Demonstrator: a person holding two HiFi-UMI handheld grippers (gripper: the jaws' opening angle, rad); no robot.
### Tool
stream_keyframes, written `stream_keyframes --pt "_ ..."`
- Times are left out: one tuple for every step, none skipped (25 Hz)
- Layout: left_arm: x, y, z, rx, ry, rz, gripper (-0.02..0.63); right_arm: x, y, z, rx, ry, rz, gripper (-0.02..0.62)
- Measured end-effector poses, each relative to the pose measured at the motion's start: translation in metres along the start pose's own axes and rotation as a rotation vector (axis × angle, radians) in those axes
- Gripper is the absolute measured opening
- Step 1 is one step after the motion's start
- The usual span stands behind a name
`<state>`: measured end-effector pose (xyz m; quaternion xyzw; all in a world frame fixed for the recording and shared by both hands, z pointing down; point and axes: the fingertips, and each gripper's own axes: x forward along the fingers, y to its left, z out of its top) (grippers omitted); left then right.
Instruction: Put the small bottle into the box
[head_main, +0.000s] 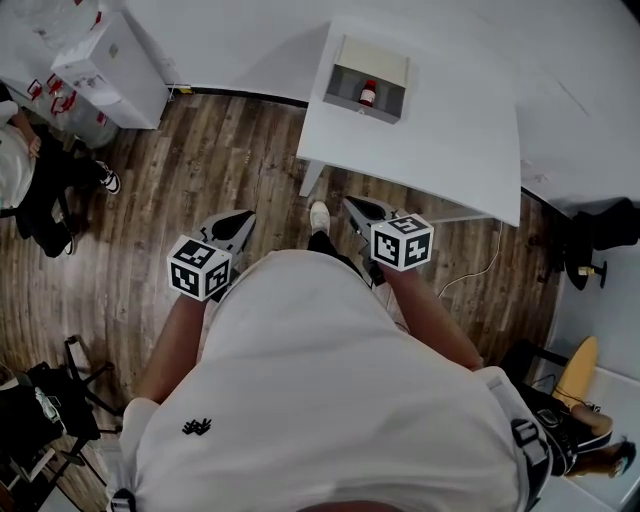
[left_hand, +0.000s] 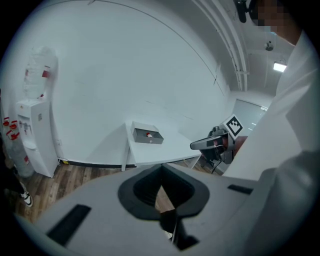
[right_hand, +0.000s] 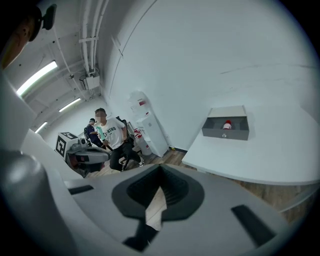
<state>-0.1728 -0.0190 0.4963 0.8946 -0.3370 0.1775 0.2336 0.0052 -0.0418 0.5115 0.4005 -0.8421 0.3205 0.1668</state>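
1. Status: the small bottle (head_main: 368, 93) already sits inside the box (head_main: 375, 55), between its walls and near the middle of its width. On that reading the placing step is done.
2. The box rests on the white table (head_main: 430, 140), close to the table's far edge. Nothing else lies near the box on the tabletop.
3. Left gripper (head_main: 240, 218): well short of the box, off the table and over the wood floor (head_main: 200, 160), on the person's side. In the left gripper view its jaws meet at the tips with nothing between them; only a sliver of floor shows through behind the pads.
4. Right gripper (head_main: 358, 207): also well short of the box, just off the table's near edge. Its jaws are together and empty in the right gripper view.
5. Remaining work: none visible for the bottle. The box is open with no separate lid in view, so no closing step can be judged. The task reads as complete, with both tools drawn clear.
6. Bottle orientation: the red cap sits above the pale body in both gripper views (left_hand: 149, 134) (right_hand: 227, 124). The long axis therefore looks vertical, cap pointing up out of the box's open top.
7. Caveat: the bottle is small in every view, so a slight lean against a box wall cannot be ruled out.
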Motion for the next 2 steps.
stream_keyframes --pt "0.0003 0.0002 0.0009 0.000 -0.002 0.000 0.006 0.0000 0.0003 0.0025 -0.005 -0.001 0.001 0.005" --pt "0.0006 0.0004 0.0017 0.000 -0.004 0.000 0.006 0.0001 0.0007 0.0050 -0.010 -0.002 0.002 0.005"
